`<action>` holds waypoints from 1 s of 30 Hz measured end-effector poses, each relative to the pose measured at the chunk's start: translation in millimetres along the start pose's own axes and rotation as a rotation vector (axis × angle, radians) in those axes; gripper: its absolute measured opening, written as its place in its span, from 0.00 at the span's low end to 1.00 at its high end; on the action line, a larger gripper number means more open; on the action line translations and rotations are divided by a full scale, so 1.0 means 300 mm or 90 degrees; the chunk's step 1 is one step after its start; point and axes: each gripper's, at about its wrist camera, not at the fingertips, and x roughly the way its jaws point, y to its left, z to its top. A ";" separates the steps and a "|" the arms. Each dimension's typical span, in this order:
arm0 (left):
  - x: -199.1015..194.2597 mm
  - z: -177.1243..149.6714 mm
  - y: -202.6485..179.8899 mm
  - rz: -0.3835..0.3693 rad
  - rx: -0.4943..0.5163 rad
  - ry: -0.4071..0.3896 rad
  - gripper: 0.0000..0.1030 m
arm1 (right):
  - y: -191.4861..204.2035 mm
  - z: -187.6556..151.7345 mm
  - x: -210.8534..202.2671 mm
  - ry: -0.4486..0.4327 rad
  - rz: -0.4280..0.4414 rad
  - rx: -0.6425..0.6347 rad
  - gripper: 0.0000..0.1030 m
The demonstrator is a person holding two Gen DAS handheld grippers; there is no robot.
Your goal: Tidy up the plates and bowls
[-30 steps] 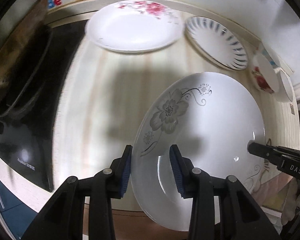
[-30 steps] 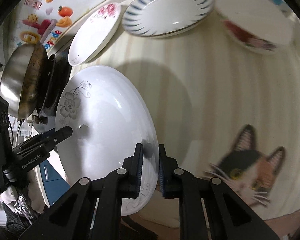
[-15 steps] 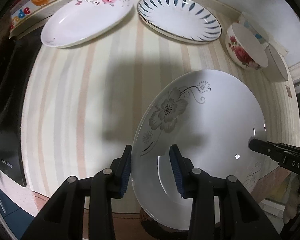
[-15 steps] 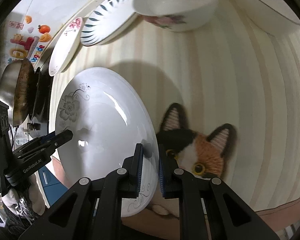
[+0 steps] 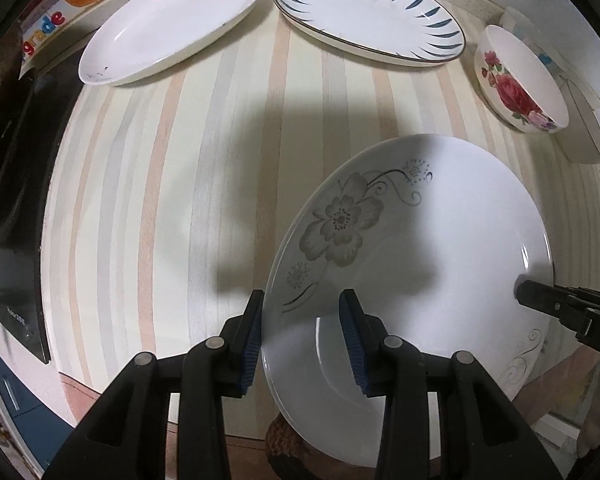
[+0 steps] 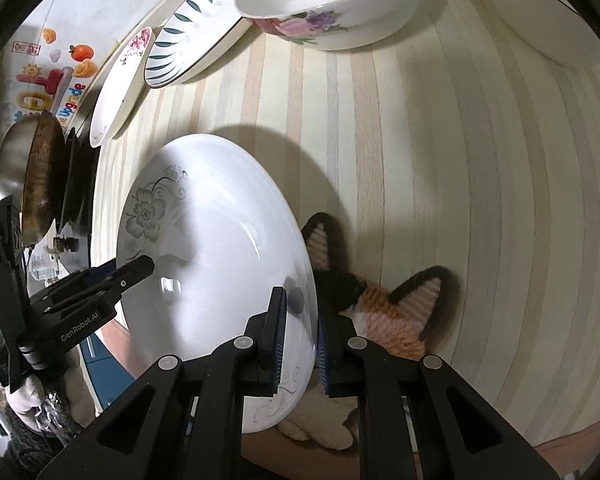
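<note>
Both grippers are sharing one load — the large round white ceramic plate with a grey flower print [image 5: 404, 264], held above the striped beige tabletop [image 5: 172, 184], not resting on it. The left gripper [image 5: 302, 340] is clamping the plate's near rim, blue pads on either face; the right gripper [image 6: 302, 336] is pinching the opposite rim, jaws nearly together with the thin edge between them.

Handling, as a judgement: glazed ceramic, stiff, fairly heavy, slick under the pads and breakable — rim holds on opposite edges are looking like the sensible purchase, kept level and lowered gently.

Looks: glossy white, shallow well, grey blossom and curling stems at one side, faint scrollwork at the other.

Just beyond the plate, a knitted cat-shaped mat [image 6: 384, 300] is lying partly beneath it. Farther from the plate, a white bowl with red roses [image 5: 520, 80]. Farthest, along the wall: an oval white dish with blue dashes [image 5: 368, 16] and an oval white dish with pink flowers [image 5: 168, 24].
</note>
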 end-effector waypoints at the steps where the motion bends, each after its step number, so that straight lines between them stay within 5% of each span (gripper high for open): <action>1: 0.000 0.005 0.004 -0.003 -0.004 0.003 0.34 | 0.000 0.006 0.001 0.002 0.002 -0.003 0.15; 6: -0.128 0.021 0.076 0.003 -0.049 -0.036 0.34 | 0.013 0.028 -0.034 0.031 -0.004 0.018 0.18; 10: -0.265 0.085 0.215 -0.001 -0.111 -0.098 0.37 | 0.075 0.042 -0.194 -0.034 -0.030 -0.004 0.22; 15: -0.242 0.218 0.387 -0.025 -0.193 -0.111 0.38 | 0.294 0.199 -0.317 -0.120 0.012 -0.059 0.43; 19: -0.177 0.303 0.490 -0.044 -0.261 -0.104 0.38 | 0.512 0.418 -0.239 -0.163 0.006 -0.140 0.43; 26: -0.081 0.403 0.562 -0.049 -0.303 -0.099 0.38 | 0.807 0.770 0.037 -0.144 -0.054 -0.262 0.43; 30: -0.047 0.433 0.592 -0.058 -0.321 -0.091 0.38 | 0.870 0.896 0.161 -0.124 -0.083 -0.290 0.38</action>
